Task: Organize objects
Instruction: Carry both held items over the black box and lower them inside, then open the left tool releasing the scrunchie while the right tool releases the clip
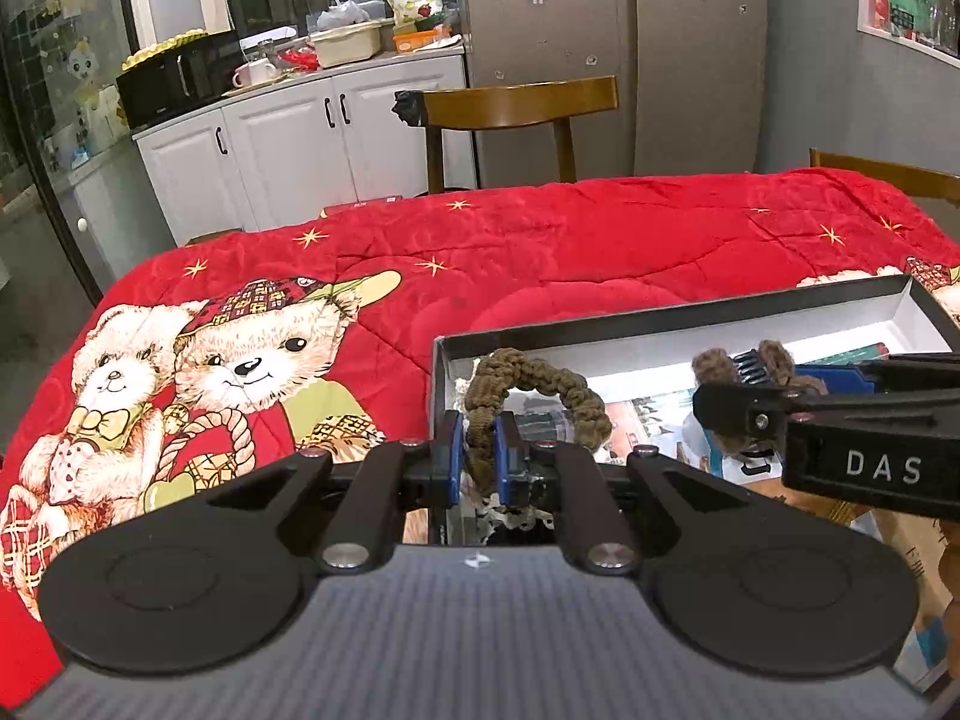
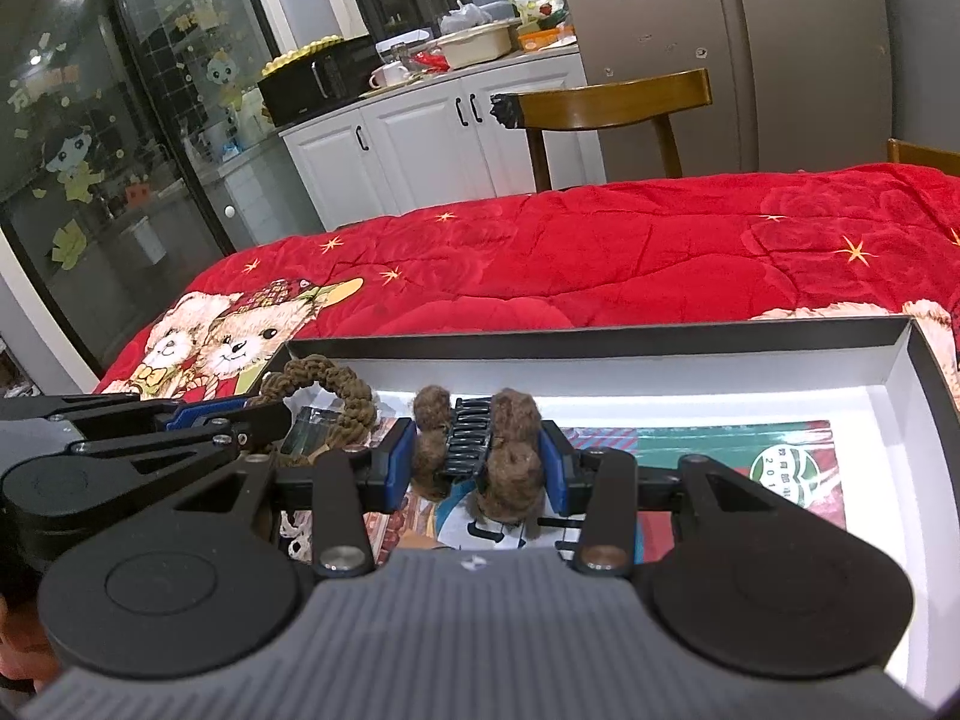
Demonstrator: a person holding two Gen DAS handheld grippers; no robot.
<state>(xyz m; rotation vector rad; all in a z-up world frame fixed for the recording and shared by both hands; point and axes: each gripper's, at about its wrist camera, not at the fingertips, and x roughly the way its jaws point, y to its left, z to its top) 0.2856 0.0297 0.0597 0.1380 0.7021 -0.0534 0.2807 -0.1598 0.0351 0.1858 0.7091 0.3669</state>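
Note:
My left gripper (image 1: 479,461) is shut on a brown braided hair band (image 1: 534,387), which loops up above the left end of a black box (image 1: 660,315) with a white inside. In the right wrist view that hair band (image 2: 336,399) and the left gripper (image 2: 264,420) show at the left. My right gripper (image 2: 480,468) is shut on a fuzzy brown hair claw (image 2: 510,450) with black teeth, held over the box (image 2: 900,372). From the left wrist view the hair claw (image 1: 750,369) and the right gripper (image 1: 744,414) reach in from the right.
The box sits on a red quilt (image 1: 540,252) printed with teddy bears and holds printed cards (image 2: 720,450). A wooden chair (image 1: 522,102) stands behind the table. White cabinets (image 1: 288,138) with a cluttered counter and a fridge (image 1: 600,30) line the back.

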